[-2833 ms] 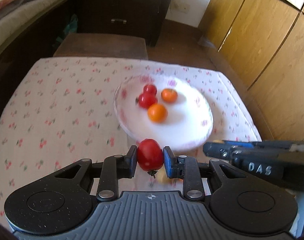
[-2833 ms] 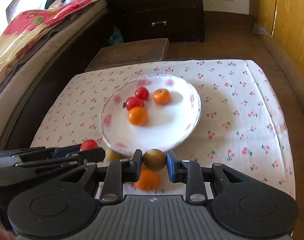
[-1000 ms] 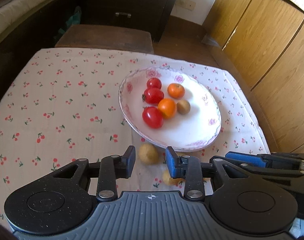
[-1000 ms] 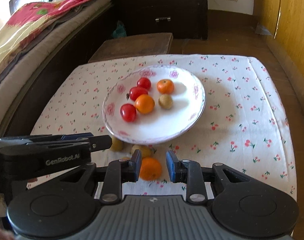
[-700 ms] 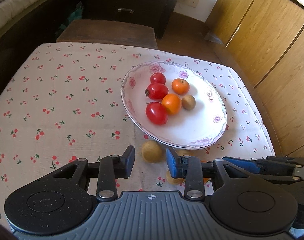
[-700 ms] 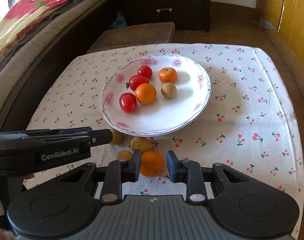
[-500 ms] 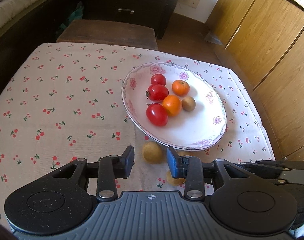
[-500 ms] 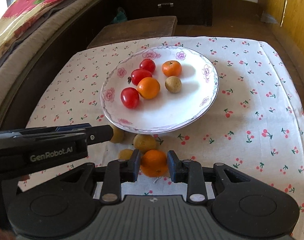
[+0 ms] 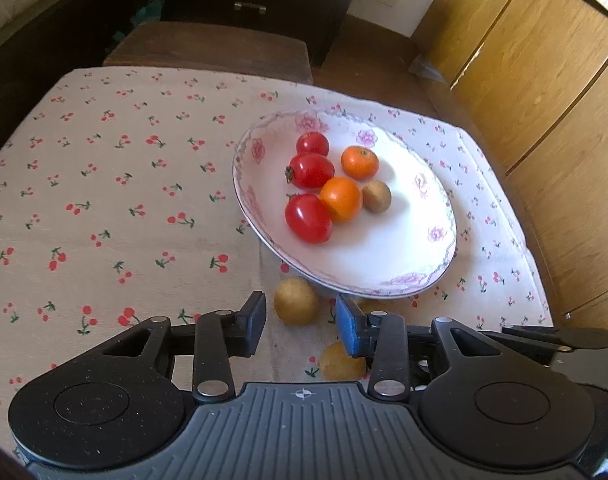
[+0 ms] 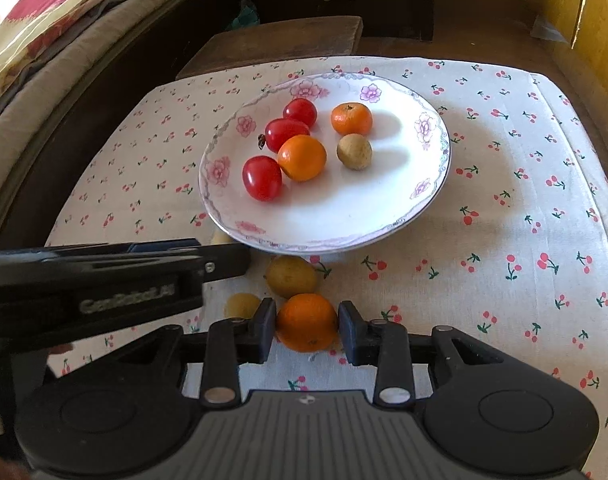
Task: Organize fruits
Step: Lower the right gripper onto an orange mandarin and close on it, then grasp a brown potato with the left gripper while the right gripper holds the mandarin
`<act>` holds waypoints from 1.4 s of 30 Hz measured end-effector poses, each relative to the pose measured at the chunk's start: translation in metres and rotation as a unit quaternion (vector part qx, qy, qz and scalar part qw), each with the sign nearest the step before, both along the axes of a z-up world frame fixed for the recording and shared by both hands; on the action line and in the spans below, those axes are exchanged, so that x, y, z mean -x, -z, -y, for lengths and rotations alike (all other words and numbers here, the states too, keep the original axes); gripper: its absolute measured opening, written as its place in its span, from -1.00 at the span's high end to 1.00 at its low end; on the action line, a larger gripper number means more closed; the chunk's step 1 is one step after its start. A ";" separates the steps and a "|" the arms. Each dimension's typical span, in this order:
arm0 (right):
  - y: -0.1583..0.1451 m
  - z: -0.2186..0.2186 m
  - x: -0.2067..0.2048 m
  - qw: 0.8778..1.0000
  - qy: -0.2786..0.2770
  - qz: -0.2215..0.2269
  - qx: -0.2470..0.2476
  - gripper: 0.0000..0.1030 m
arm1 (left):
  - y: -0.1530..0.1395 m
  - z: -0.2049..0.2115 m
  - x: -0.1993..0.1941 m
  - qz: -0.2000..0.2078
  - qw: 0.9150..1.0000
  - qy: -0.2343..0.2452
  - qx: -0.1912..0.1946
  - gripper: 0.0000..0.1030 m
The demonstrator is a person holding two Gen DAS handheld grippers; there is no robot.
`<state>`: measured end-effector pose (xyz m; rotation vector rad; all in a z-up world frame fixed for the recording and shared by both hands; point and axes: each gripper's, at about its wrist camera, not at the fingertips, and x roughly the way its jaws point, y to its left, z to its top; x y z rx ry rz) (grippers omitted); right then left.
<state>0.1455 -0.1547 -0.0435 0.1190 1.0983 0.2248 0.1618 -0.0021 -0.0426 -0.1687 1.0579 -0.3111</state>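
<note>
My right gripper (image 10: pixel 307 326) pinches the orange (image 10: pixel 307 322) on the cloth (image 10: pixel 504 240), just short of the plate (image 10: pixel 384 216). My left gripper (image 9: pixel 299 320) is spread, a brown fruit (image 9: pixel 296 301) just ahead between its fingers.

Right hand-held gripper (image 10: pixel 306 330) jaws flanking orange (image 10: pixel 307 322), near plate (image 10: pixel 344 236).

The plate (image 9: pixel 444 240) (image 10: pixel 432 196) is seen by both wrist cameras from above and near: from its left in one view, more frontally in the other.
</note>
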 end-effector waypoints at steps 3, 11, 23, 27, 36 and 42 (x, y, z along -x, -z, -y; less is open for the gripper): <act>-0.001 0.001 0.002 1.000 -0.002 0.000 0.002 0.33 | 0.004 0.002 -0.001 0.000 1.000 -0.004 0.000 0.07; -0.002 0.004 0.008 1.000 -0.003 0.002 0.002 0.33 | 0.013 0.012 0.001 0.034 0.999 -0.002 -0.020 0.07; -0.010 0.007 0.021 1.000 -0.002 0.004 0.001 0.33 | 0.010 0.002 0.012 0.021 1.000 -0.002 -0.008 0.35; -0.013 0.008 0.032 1.000 -0.002 0.005 -0.003 0.33 | 0.008 -0.006 0.025 0.011 1.000 0.003 -0.011 0.37; -0.015 0.011 0.047 1.000 -0.002 0.007 -0.010 0.33 | -0.003 -0.020 0.037 0.052 0.999 -0.015 -0.004 0.21; -0.011 0.018 0.046 1.000 0.002 0.004 -0.013 0.33 | 0.008 0.004 0.023 0.075 0.997 0.012 -0.013 0.12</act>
